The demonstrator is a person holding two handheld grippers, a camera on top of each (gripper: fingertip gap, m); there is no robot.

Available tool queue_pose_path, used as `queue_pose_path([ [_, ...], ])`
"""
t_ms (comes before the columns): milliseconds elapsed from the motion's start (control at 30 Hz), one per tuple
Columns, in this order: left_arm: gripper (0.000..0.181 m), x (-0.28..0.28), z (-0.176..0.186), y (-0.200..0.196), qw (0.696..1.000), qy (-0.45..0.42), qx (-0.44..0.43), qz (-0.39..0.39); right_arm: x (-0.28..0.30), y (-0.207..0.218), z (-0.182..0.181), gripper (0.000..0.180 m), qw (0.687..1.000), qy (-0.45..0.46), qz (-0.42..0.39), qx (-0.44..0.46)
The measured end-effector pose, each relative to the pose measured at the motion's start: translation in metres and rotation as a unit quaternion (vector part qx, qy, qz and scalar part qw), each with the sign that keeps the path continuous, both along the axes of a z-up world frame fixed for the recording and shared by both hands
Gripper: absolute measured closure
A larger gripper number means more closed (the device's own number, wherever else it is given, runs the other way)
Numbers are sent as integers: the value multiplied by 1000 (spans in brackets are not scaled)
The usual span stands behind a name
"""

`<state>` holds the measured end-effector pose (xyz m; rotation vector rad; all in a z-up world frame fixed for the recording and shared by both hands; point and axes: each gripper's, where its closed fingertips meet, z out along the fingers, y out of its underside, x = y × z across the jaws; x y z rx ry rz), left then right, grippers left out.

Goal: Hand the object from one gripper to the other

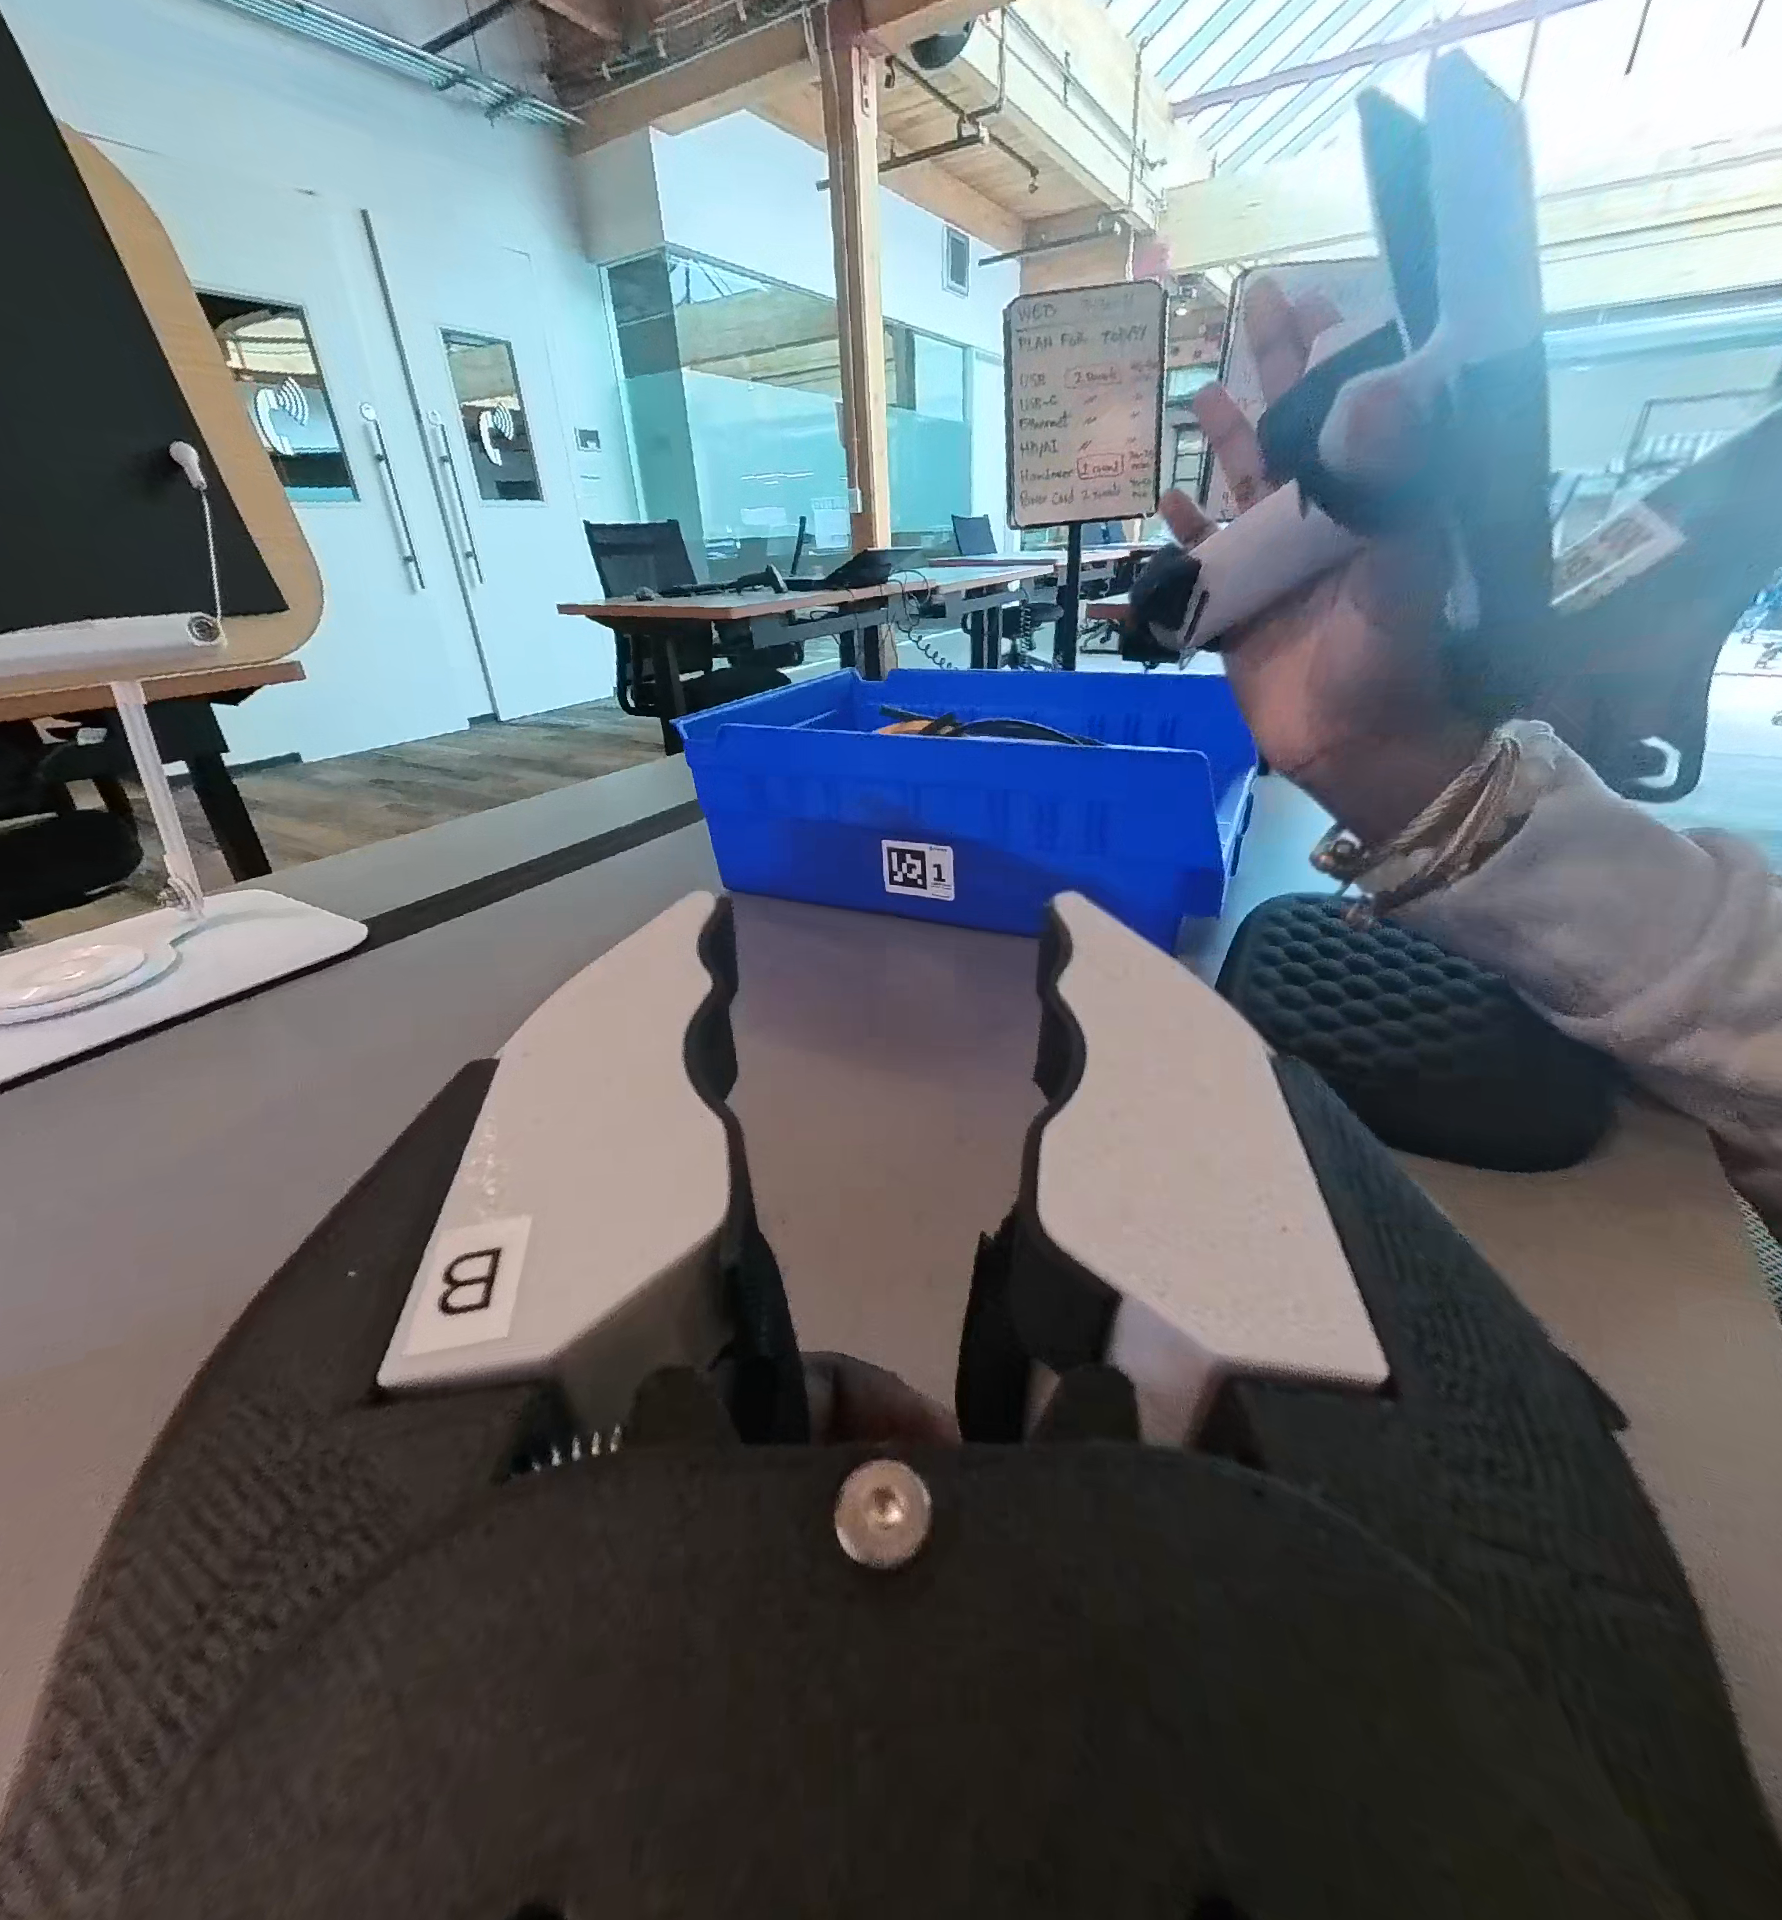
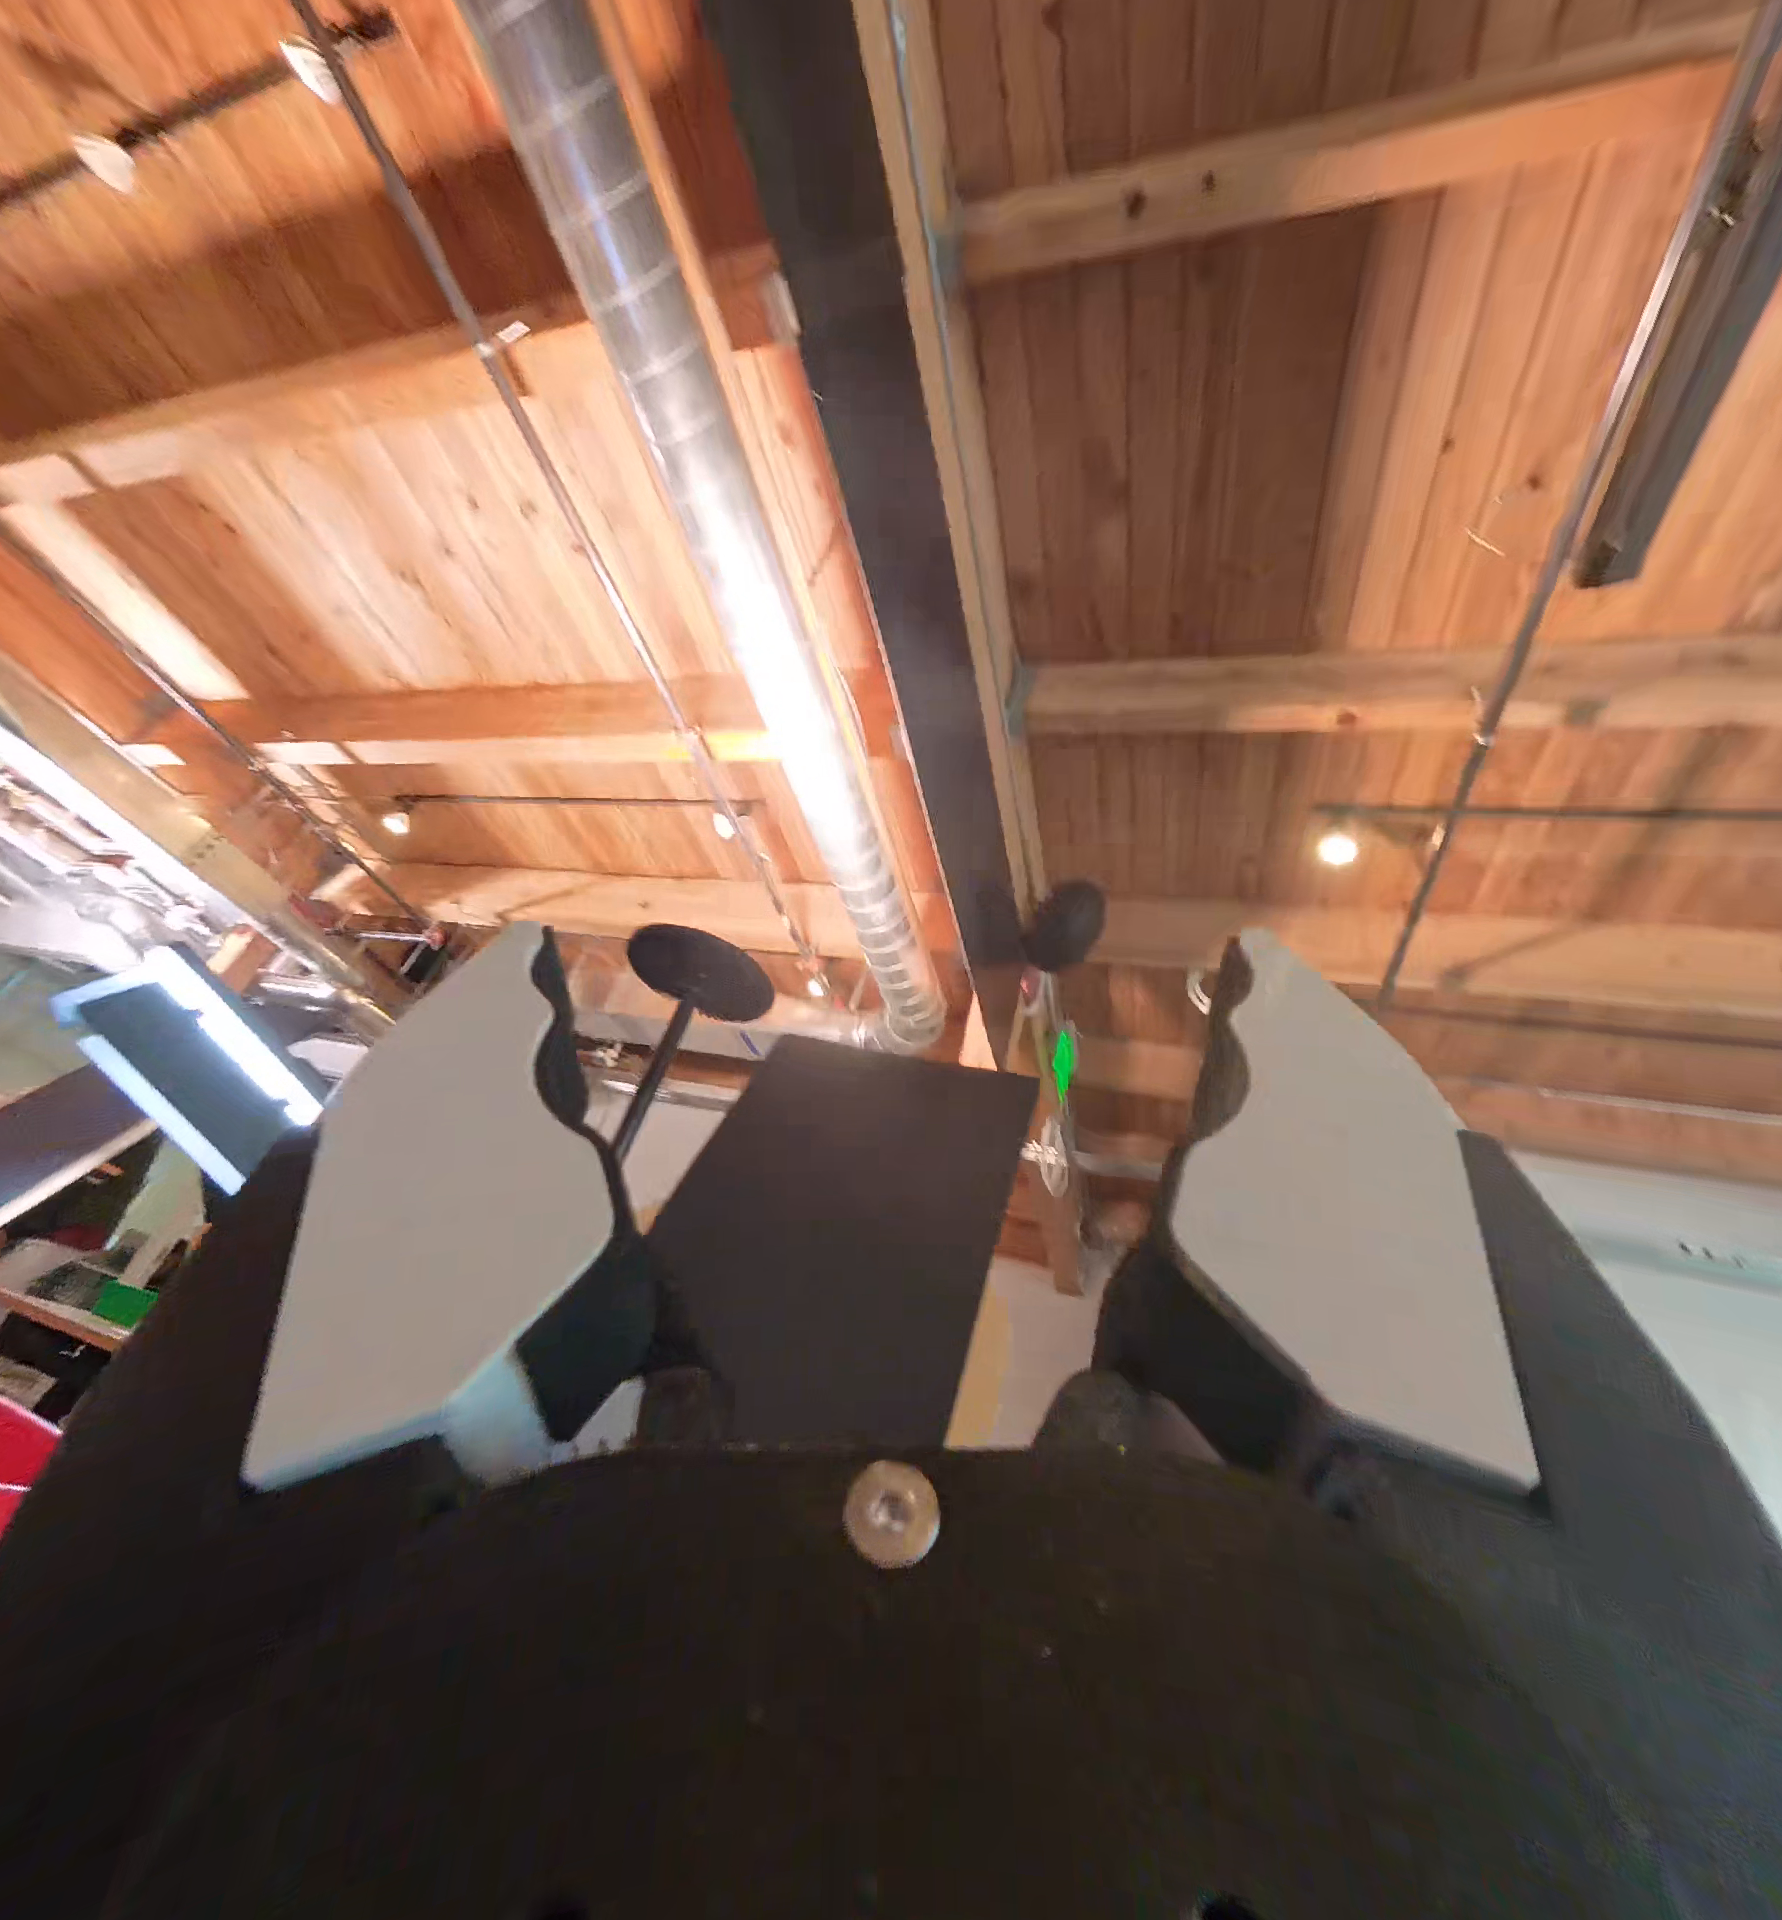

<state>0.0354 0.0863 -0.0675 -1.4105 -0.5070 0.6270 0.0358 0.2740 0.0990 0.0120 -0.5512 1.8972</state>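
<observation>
My left gripper (image 1: pixel 887 935) is open and empty, low over the grey table (image 1: pixel 243 1195), and points at a blue bin (image 1: pixel 970 831). Black and orange cables (image 1: pixel 970 724) lie in the bin; only their tops show. A person's hand (image 1: pixel 1354 665) holds my right gripper (image 1: pixel 1438 156) raised at the upper right of the left wrist view, fingers pointing up, blurred. In the right wrist view my right gripper (image 2: pixel 885 966) is open and empty and faces the wooden ceiling. Neither gripper holds anything.
A black board on a white stand (image 1: pixel 87 935) is on the table at the left. A black mesh cushion (image 1: pixel 1406 1029) lies at the right under the person's grey sleeve. Desks, chairs and a whiteboard on a pole (image 1: pixel 1084 405) stand beyond the table.
</observation>
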Motion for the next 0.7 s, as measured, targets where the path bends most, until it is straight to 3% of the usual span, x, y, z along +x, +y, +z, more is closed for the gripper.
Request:
queue_pose_path([
  [100,118,7,13,-2,999,33,20,-1,17,-22,-5,55,999,31,18,24],
  [200,96,40,47,-15,992,113,51,-4,20,-49,-17,54,996,27,42,68],
  [333,95,61,90,-95,986,127,7,111,20,-80,-32,56,990,26,41,134],
  [400,106,54,97,-153,980,69,-41,182,20,-89,-37,56,987,24,43,153],
  [467,107,32,82,-219,957,-43,-114,262,21,-94,-39,57,985,21,47,162],
  [533,106,10,48,-281,910,-187,-175,325,22,-97,-41,57,984,19,53,167],
  [600,106,-5,5,-320,853,-339,-219,331,21,-100,-42,58,983,16,56,172],
  [700,105,-23,-43,-356,781,-450,-267,341,20,-103,-45,58,982,10,61,181],
])
